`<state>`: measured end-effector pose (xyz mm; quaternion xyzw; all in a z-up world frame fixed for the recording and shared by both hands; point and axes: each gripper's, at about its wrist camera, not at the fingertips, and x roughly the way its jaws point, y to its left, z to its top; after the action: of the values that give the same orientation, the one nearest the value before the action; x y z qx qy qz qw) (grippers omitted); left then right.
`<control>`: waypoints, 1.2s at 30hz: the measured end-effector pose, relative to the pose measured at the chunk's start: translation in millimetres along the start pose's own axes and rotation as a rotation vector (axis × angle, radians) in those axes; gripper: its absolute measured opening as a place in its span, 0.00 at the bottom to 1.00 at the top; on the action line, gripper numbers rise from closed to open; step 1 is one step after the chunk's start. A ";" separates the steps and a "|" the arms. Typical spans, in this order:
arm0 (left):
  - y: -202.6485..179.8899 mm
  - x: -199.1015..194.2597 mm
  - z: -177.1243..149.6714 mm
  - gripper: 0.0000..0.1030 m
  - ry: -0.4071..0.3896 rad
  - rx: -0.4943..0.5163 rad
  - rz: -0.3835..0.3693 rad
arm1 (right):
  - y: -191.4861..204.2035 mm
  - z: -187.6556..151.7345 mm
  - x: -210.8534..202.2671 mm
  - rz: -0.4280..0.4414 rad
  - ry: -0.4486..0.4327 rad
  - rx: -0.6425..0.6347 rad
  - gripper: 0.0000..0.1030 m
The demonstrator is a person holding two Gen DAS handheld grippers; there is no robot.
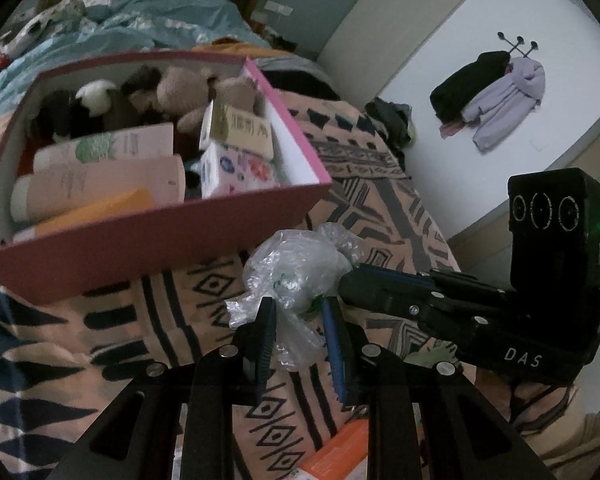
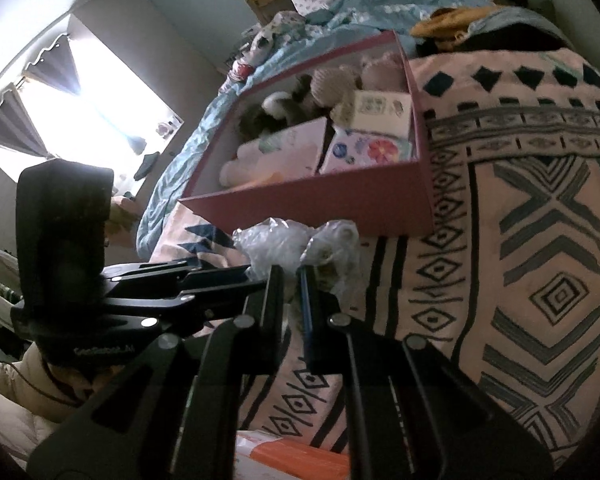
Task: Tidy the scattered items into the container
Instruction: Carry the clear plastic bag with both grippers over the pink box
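A crumpled clear plastic bag [image 1: 296, 276] is held above the patterned blanket [image 1: 380, 208], gripped from two sides at once. The left gripper [image 1: 298, 320] is seen closed on the bag's lower folds, plastic bunched between its blue-lined fingers [image 1: 334, 344]. The right gripper [image 2: 292, 280] is seen clamped on the same bag [image 2: 296, 246], its two fingers nearly together with only thin film pinched between them. In the left wrist view the right gripper's black body [image 1: 480, 312] is noted coming in from the right, its tips buried in the bag's right side. In the right wrist view the left gripper [image 2: 220, 276] is noted coming in from the left, touching the bag.

The pink box [image 1: 180, 236] is placed on the blanket just beyond the bag, open at the top. Inside are recorded plush toys [image 1: 188, 88] at the far end, pale tubes [image 1: 100, 180] lying lengthwise, a flower-printed carton [image 1: 240, 172] and a small tan box [image 1: 244, 132] on top of it. An orange packet [image 1: 336, 452] is seen on the blanket under the grippers, partly hidden. A blue quilt [image 1: 140, 20] is seen behind the box.
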<state>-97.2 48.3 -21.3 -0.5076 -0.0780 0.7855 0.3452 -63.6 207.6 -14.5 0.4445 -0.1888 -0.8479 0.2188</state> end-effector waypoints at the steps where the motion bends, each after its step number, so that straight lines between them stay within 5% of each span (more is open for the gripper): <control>1: -1.2 -0.8 1.3 0.22 -0.005 0.002 0.001 | 2.1 2.1 -1.9 0.001 -0.006 -0.006 0.09; 36: 3.0 -43.5 28.5 0.22 -0.142 0.000 0.035 | 40.3 45.2 -15.0 0.041 -0.073 -0.114 0.09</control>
<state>-112.2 25.5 23.1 -0.4518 -0.0934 0.8256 0.3248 -85.5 187.8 40.5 0.3963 -0.1572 -0.8682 0.2538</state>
